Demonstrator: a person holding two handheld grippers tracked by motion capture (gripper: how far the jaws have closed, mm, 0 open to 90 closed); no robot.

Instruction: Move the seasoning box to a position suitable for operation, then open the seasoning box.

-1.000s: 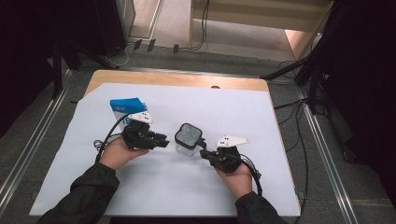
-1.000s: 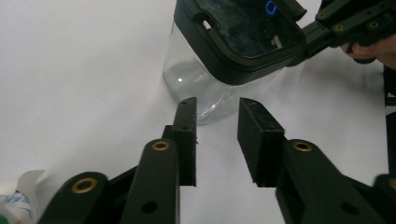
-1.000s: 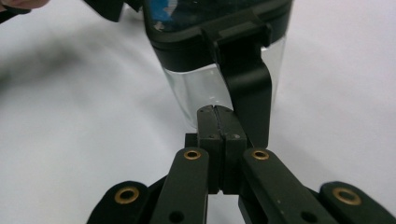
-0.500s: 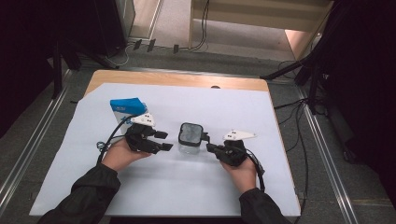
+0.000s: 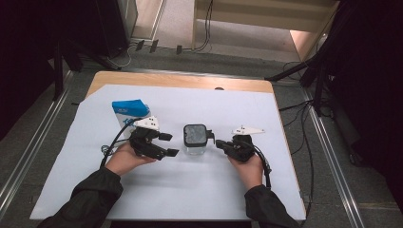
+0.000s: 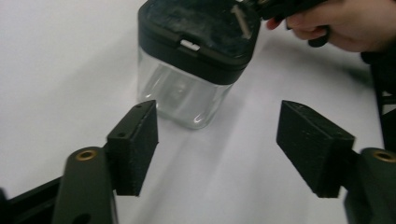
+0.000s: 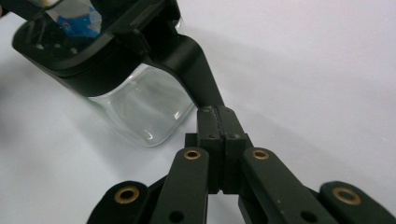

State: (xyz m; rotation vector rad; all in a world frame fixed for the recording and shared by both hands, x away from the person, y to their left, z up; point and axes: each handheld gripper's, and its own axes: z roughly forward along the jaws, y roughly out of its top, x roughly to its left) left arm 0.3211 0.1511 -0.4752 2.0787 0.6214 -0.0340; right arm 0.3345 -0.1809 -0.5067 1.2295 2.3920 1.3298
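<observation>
- High view: a clear square jar with a black lid stood upright near the middle of the white sheet that covered the table.
- The left gripper lay just left of the jar, apart from it, held in the person's left hand.
- Its jaws had just been opening and stood wide, with nothing pressed between them.
- The right gripper lay just right of the jar, its tip at the jar's lid edge, held in the right hand.
- A blue and white box sat behind and to the left of the jar, close beyond the left gripper.
- Left gripper view: the two black pads stood well apart, and the jar sat beyond them on the sheet, nearer the left-hand pad, touching neither.
- The other hand's gripper reached the far corner of the lid from the upper right.
- Right gripper view: the jaws were pressed fully together, pad against pad, with a black tab that ran out from the jar's lid meeting their tips.
- Whether the tab was pinched between the pads I could not tell.
</observation>
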